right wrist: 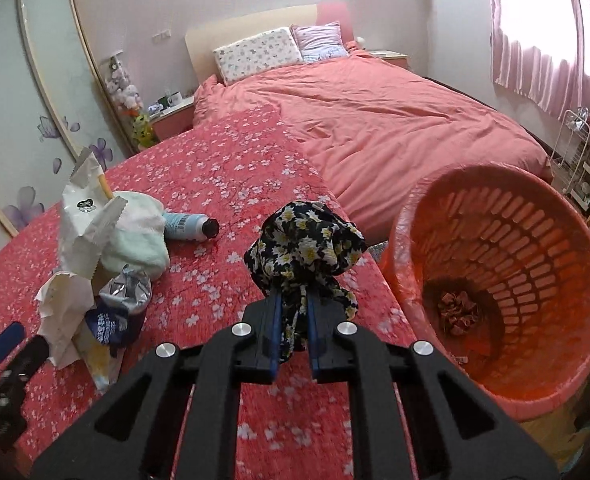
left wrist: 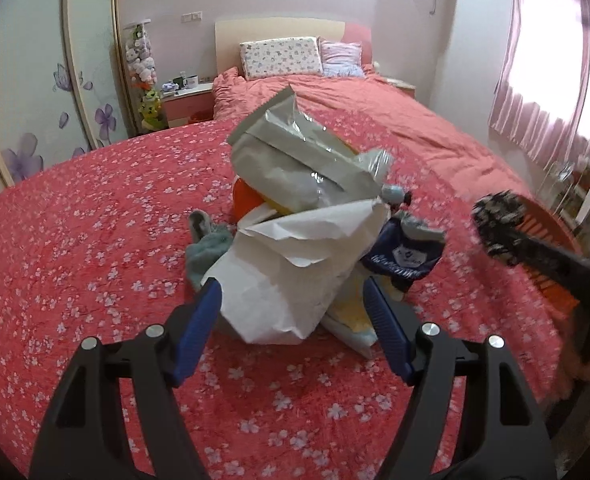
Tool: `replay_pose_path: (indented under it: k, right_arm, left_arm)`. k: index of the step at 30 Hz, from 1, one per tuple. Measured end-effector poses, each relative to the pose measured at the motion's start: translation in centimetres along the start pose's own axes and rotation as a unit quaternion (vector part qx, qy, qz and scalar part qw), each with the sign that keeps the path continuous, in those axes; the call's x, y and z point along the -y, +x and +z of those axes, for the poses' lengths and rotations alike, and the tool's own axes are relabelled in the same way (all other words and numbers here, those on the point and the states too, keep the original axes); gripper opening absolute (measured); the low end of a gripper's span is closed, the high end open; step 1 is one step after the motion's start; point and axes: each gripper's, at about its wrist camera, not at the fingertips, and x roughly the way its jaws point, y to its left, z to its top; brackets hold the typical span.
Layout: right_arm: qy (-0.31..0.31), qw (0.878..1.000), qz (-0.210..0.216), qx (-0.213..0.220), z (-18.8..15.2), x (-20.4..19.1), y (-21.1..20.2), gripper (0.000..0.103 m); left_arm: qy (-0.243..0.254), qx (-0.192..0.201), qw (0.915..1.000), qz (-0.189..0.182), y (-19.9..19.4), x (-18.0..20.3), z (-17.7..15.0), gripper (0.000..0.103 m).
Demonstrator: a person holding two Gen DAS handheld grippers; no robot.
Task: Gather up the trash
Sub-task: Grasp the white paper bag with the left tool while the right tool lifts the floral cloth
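Note:
A pile of trash lies on the red flowered bedspread [left wrist: 95,240]: a white paper bag [left wrist: 291,276], a silver foil wrapper [left wrist: 295,148] and a dark blue packet [left wrist: 405,256]. My left gripper [left wrist: 293,296] is open, its blue fingers on either side of the white bag. My right gripper [right wrist: 293,312] is shut on a black floral cloth [right wrist: 307,244], held above the bed left of the orange basket [right wrist: 535,264]. The pile shows at left in the right wrist view [right wrist: 91,248]. The floral cloth shows blurred at right in the left wrist view [left wrist: 499,220].
A pale green sock [left wrist: 209,248] and a blue bottle [right wrist: 189,226] lie by the pile. The basket holds a reddish crumpled piece [right wrist: 457,308]. Pillows [left wrist: 281,58], a nightstand [left wrist: 187,100], wardrobe doors [left wrist: 35,80] and pink curtains [left wrist: 535,80] surround the bed.

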Motion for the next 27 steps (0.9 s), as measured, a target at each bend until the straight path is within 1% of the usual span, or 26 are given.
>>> replay_pose_path:
  k: [5,8,10,13,15,16,22,27]
  right_arm:
    - [0.003,1.0,0.003,0.001,0.0,0.3,-0.4,0.011]
    - [0.003,1.0,0.004,0.002,0.0,0.5,-0.5,0.011]
    - [0.002,1.0,0.004,0.002,-0.1,0.5,-0.6,0.011]
    - [0.001,1.0,0.005,0.003,-0.2,0.5,-0.7,0.011]
    - [0.001,1.0,0.006,0.004,-0.4,0.8,-0.9,0.011]
    - [0.001,1.0,0.007,0.004,-0.5,0.8,-1.0,0.011]
    - [-0.001,1.0,0.008,0.006,-0.7,0.9,-1.5,0.011]
    - [-0.005,1.0,0.012,0.012,-0.8,0.6,-2.3,0.011]
  left_arm:
    - [0.015,-0.015,0.9989,0.041,2.1,1.1,0.1,0.072]
    - [0.003,-0.027,0.9985,0.047,3.0,0.8,0.2,0.069]
    - [-0.006,-0.03,0.9988,0.039,3.2,0.4,0.3,0.064]
    - [-0.011,-0.022,0.9993,0.029,3.0,0.0,0.3,0.055]
    - [-0.016,-0.018,0.9995,0.022,2.7,-0.4,0.3,0.052]
    - [-0.018,-0.018,0.9995,0.018,2.6,-0.6,0.3,0.048]
    - [-0.04,-0.014,0.9991,-0.007,1.8,-2.3,0.0,0.043]
    - [-0.055,-0.008,0.9983,-0.021,0.5,-3.9,0.1,0.042]
